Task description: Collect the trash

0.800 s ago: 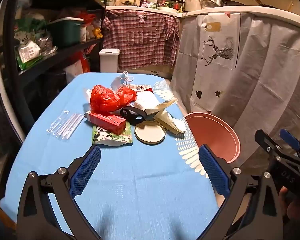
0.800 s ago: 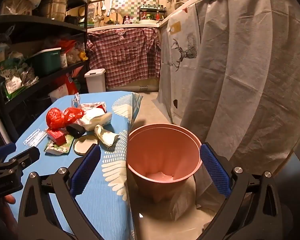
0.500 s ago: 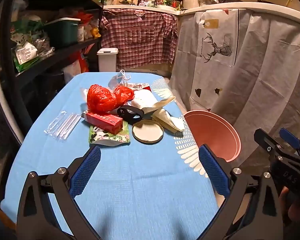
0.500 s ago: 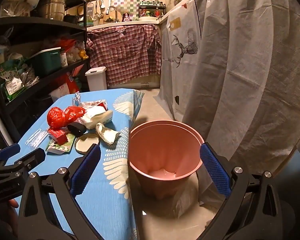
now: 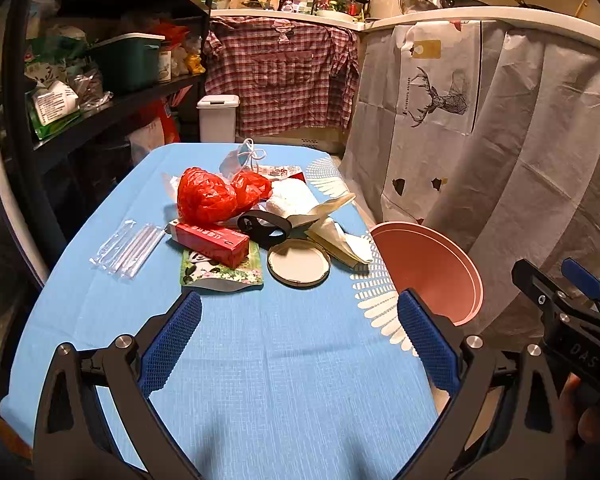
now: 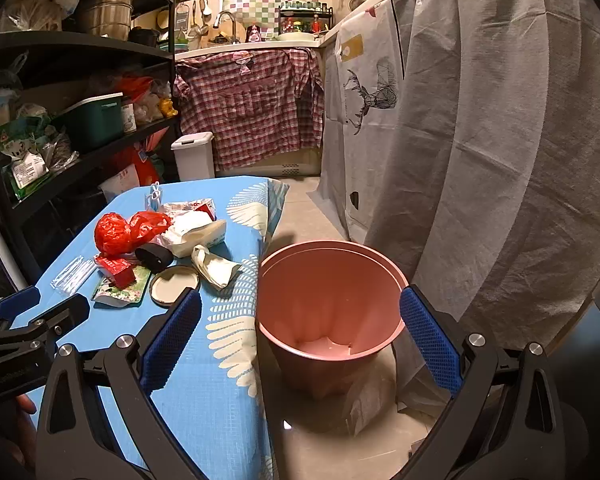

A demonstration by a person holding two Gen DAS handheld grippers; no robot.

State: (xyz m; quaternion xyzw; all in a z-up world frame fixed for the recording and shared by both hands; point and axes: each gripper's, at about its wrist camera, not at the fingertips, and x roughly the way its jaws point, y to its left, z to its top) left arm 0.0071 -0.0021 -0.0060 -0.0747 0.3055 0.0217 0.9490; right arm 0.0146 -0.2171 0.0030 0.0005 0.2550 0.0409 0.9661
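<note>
Both tongs wide, nothing between the pads. Left tongs (image 5: 298,342) over bare blue table (image 5: 260,380), short of the trash pile. Right tongs (image 6: 300,336) above the pink bin (image 6: 332,300), which stands on the floor just beside the table's right edge.

Trash is clustered mid-table: red plastic bag (image 5: 216,196), red box (image 5: 212,238) on a green pouch (image 5: 220,276), round lid (image 5: 299,263), black band (image 5: 264,228), crumpled white wrappers (image 5: 340,240), face mask (image 5: 244,158) at the far end. Clear straws (image 5: 126,248) lie apart on the left. Dark shelving (image 5: 100,108) crowds the left side, grey drape (image 5: 520,140) the right.
</note>
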